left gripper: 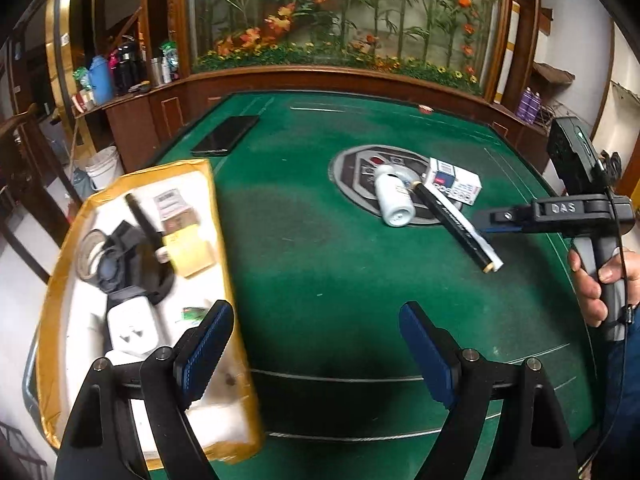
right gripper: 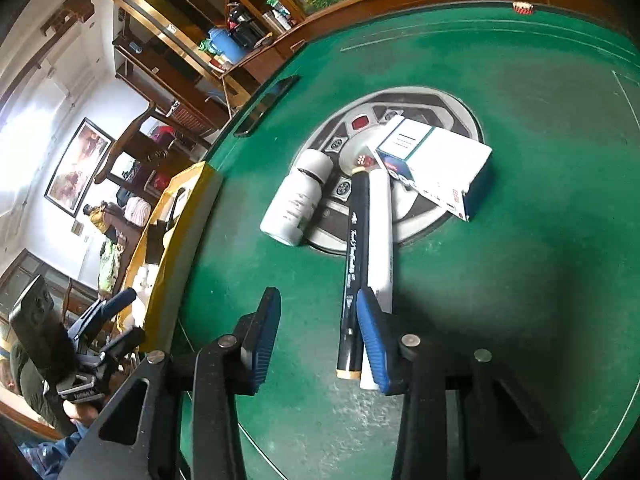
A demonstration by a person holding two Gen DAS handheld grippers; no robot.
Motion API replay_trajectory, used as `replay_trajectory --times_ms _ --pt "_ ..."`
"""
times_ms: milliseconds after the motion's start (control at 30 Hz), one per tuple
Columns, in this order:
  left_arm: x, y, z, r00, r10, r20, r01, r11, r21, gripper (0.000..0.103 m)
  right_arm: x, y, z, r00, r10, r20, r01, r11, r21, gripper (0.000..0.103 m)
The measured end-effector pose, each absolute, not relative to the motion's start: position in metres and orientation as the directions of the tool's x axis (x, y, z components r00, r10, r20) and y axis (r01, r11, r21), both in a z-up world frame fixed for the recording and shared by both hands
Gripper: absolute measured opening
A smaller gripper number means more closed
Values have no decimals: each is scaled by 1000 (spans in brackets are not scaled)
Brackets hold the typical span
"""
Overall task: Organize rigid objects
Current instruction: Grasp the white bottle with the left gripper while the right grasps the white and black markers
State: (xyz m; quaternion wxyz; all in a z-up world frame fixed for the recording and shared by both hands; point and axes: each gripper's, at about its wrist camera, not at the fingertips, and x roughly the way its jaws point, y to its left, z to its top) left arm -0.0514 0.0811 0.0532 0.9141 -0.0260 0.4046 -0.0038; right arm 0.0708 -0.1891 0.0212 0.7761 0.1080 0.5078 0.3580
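A yellow-edged white tray (left gripper: 218, 224) sits at the table's left edge with a tape roll, a charger, a black pouch and small boxes in it. On the green table (left gripper: 312, 264) lie a white bottle (left gripper: 392, 198), a black and white marker (left gripper: 456, 226) and a white carton (left gripper: 454, 180). My left gripper (left gripper: 316, 344) is open and empty, by the tray's near corner. My right gripper (right gripper: 316, 332) is open just above the marker's (right gripper: 354, 264) near end; its right finger (right gripper: 372, 340) overlaps it. The bottle (right gripper: 296, 204) and the carton (right gripper: 436, 164) lie beyond.
A black phone (left gripper: 226, 135) lies at the table's far left. A round grey control panel (left gripper: 360, 176) sits in the table's middle. A wooden cabinet with artificial flowers (left gripper: 340, 40) stands behind the table. The right gripper's body shows in the left wrist view (left gripper: 576, 210).
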Motion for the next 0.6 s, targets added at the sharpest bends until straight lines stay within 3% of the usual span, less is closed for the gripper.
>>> replay_trajectory --times_ms 67,200,333,600 --pt "-41 74 56 669 -49 -742 2 998 -64 88 72 -192 21 261 650 -714 -419 743 523 38" --pt "-6 59 63 650 -71 -757 20 997 -76 88 79 -198 12 294 602 -743 -357 790 499 20" --pt "35 41 66 630 -46 -775 23 999 -40 88 84 -190 10 306 585 -751 -369 800 474 20" --pt "109 25 44 560 19 -828 -1 1000 23 88 76 -174 10 399 415 -817 -408 879 247 14"
